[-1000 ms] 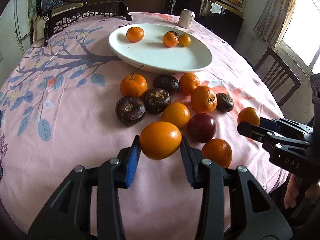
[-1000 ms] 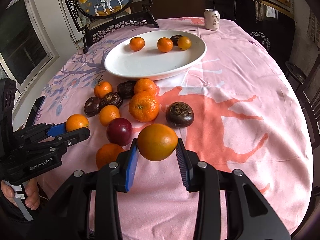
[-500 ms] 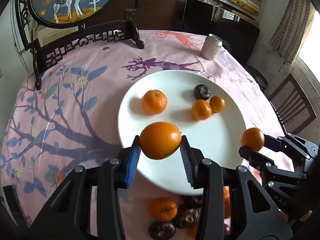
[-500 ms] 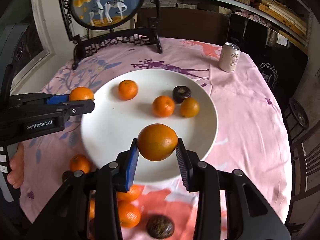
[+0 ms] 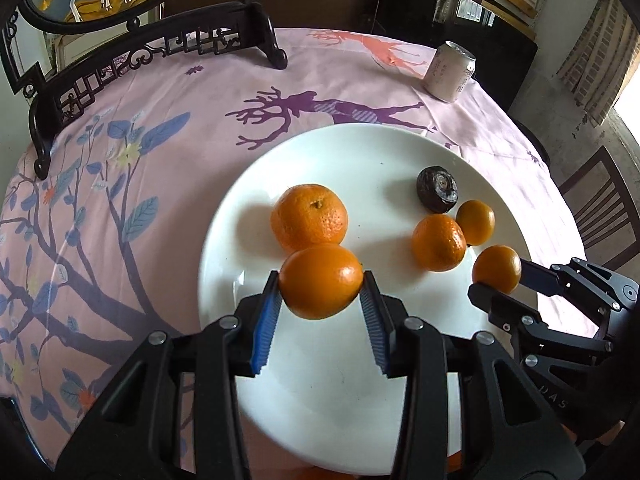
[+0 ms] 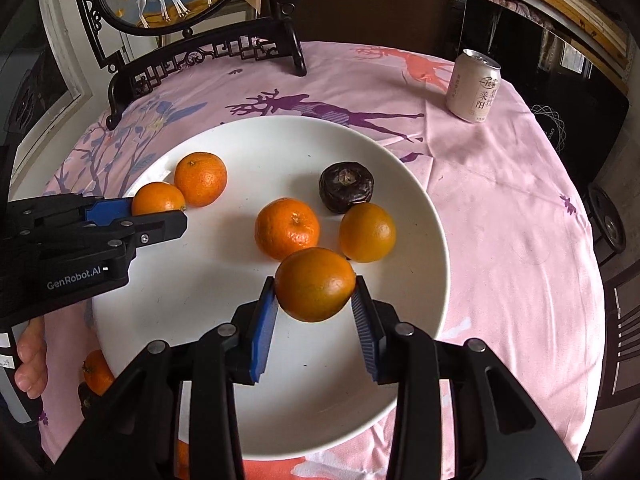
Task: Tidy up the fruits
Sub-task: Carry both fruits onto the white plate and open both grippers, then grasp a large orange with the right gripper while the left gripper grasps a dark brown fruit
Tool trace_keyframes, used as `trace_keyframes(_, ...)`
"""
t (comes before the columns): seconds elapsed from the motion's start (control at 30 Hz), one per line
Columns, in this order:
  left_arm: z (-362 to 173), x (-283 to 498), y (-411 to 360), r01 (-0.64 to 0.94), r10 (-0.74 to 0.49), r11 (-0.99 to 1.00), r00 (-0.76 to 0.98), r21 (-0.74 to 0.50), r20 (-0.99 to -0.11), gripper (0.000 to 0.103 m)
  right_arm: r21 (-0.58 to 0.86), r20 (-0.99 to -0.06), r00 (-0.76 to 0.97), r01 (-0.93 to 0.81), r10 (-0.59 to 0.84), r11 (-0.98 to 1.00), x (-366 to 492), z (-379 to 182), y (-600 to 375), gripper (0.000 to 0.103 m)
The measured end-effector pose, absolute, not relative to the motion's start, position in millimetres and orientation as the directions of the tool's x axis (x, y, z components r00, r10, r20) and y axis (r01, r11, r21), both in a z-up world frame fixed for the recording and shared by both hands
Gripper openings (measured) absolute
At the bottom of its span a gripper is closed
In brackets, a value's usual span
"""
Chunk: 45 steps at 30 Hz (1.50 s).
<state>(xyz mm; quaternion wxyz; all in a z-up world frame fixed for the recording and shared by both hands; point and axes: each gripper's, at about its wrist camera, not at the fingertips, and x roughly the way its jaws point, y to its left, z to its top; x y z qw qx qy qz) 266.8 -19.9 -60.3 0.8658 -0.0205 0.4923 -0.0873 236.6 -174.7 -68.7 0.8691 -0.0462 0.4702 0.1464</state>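
Note:
My left gripper (image 5: 320, 285) is shut on a smooth orange (image 5: 321, 282) and hangs over the near left part of the white plate (image 5: 320, 400). My right gripper (image 6: 315, 286) is shut on another orange (image 6: 315, 284) above the plate's (image 6: 200, 312) near middle. Each gripper shows in the other's view, at the plate's side with its orange: the right gripper (image 5: 498, 276) and the left gripper (image 6: 158, 208). On the plate lie a large mandarin (image 5: 309, 216), two smaller oranges (image 5: 439, 243) (image 5: 476, 222) and a dark wrinkled fruit (image 5: 438, 189).
A drink can (image 5: 451, 72) stands at the far right of the pink tablecloth. A black carved stand with a round painted screen (image 5: 160, 48) fills the far left. Loose fruit (image 6: 96, 376) lies by the plate's near left rim. A chair (image 5: 600, 208) stands right of the table.
Both grippers have carried their oranges forward, from above the loose fruit pile to over the plate. Their grips have not changed.

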Motion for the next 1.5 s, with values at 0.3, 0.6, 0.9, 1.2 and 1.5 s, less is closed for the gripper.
trace_keyframes(0.3,-2,220,4,0.116,-0.200,0.980,0.631,-0.163,-0.750,0.087,0.008,-0.761,0.623,-0.272,0.183,0.962,191,-20,-185,0.065)
trace_keyframes(0.6,-8,83,26,0.062,-0.155,0.986,0.706,-0.158,-0.691,0.094,0.045,-0.715,0.677,-0.205,0.175,0.978,52,-31,-188,0.099)
trace_keyframes(0.9,-43,45,26,0.049,-0.153,0.986,0.654,-0.160,-0.741,0.094,0.065,-0.733,0.655,-0.204,0.186,0.977,32,-38,-182,0.099)
trace_keyframes(1.2,-60,35,36,0.026,-0.122,0.991,0.621,-0.135,-0.774,0.094,0.139,-0.773,0.566,-0.289,0.286,0.947,7,-56,-166,0.099)
trace_keyframes(1.5,-72,36,37,0.033,-0.115,0.992,0.602,-0.119,-0.790,0.094,0.187,-0.834,0.434,-0.358,0.340,0.915,2,-95,-136,0.047)
